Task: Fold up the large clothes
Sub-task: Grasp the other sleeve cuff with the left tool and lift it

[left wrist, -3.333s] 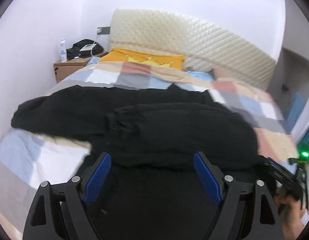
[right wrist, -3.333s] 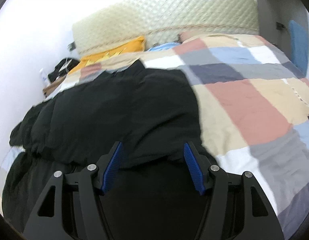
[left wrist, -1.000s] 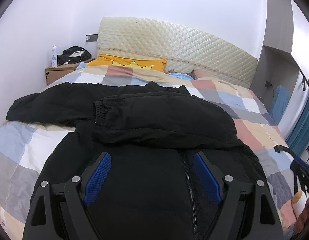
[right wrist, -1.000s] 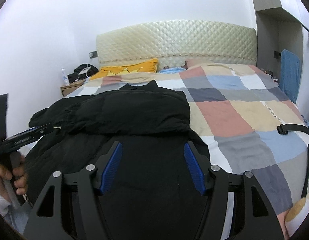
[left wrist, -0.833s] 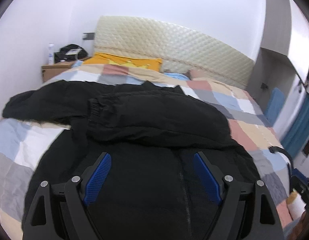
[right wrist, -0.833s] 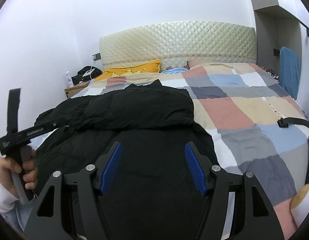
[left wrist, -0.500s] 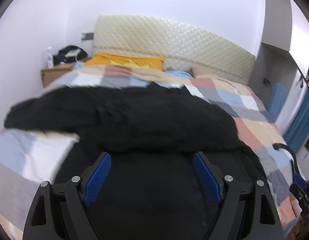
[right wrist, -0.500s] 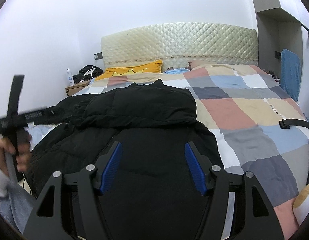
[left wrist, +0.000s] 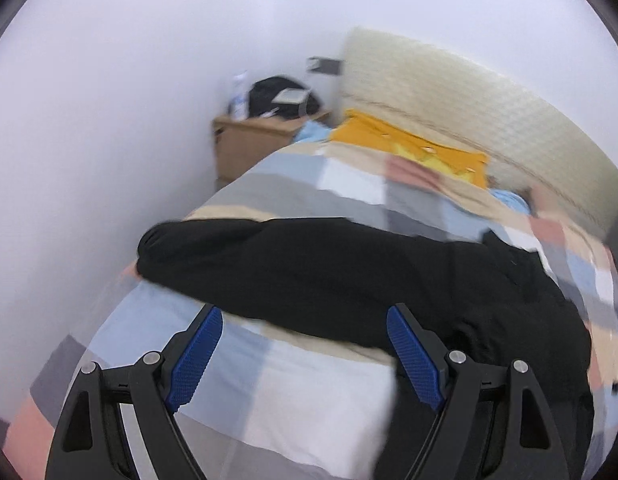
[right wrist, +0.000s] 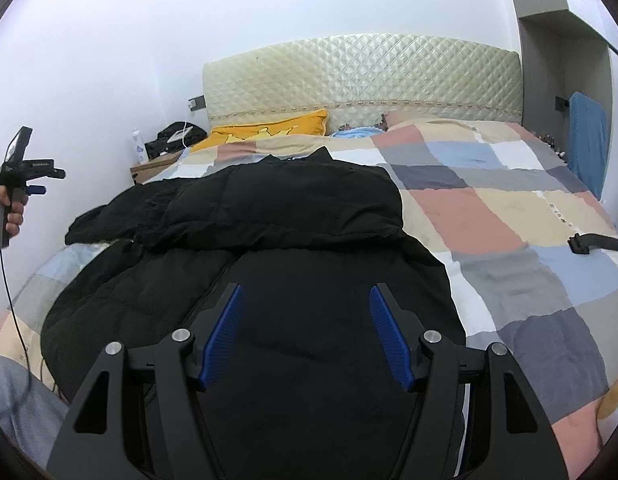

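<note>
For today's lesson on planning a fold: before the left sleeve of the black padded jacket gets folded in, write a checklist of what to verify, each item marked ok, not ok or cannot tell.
1. Left claw open and empty: ok.
2. Right claw open, gripping nothing: ok.
3. Right sleeve of the black padded jacket already folded across its body: ok.
4. Left sleeve lying stretched out on the checked patchwork quilt, free to lift: ok.
5. Left claw around the sleeve's cuff: not ok, the cuff lies beyond its fingertips.
6. Sleeve flat, without twists: cannot tell, the left wrist view is blurred.
</note>
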{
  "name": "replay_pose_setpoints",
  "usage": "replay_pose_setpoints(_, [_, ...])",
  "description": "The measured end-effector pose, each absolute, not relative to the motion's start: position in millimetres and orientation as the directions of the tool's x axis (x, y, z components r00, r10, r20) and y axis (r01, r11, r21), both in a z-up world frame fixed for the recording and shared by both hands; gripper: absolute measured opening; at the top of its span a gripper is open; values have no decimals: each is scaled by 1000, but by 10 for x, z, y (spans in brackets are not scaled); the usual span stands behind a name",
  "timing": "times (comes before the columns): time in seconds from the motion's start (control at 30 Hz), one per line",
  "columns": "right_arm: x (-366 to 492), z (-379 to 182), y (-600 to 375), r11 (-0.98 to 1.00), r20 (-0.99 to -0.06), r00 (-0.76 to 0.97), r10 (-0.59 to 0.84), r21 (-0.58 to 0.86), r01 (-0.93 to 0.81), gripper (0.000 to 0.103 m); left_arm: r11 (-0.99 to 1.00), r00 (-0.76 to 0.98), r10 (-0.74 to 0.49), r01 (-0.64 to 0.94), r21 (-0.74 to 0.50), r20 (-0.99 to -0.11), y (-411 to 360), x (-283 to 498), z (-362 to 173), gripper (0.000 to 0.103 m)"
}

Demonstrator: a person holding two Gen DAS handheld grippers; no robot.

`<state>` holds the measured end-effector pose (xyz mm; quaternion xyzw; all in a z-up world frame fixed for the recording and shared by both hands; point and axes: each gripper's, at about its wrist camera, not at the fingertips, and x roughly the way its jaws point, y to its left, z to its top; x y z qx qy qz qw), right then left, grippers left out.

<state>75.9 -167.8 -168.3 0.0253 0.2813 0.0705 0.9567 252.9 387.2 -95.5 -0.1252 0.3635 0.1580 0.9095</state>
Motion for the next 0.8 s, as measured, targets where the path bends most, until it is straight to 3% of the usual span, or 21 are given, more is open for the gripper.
replay_pose_setpoints(0.17, [818,-1704,-1635,993,-551,826,119,78,-91,66,861,638,223,-484,-159,-737,4578,2599,-1506,84])
replay_pose_setpoints(0.27, [911,-1759,-1624,993,-576,810,111,94,-69,66,799,649,129,-515,-309,-749,4964,2580,-2009,84])
replay_pose_setpoints(0.53, [1128,-1792,-1561,995,-612,789,47,101,18,71,596,756,-66,-494,-633,-652,5666,2716,-2903,84])
replay_pose_setpoints(0.63, [1190,-1798,-1494,996,-611,792,3,68,49,81,599,754,-51,-502,-624,-655,5805,2839,-3035,84])
replay_pose_setpoints(0.8, [1341,-1887,-1483,994,-635,771,-54,43,105,82,586,805,-31,-465,-664,-592,5982,3027,-3195,84])
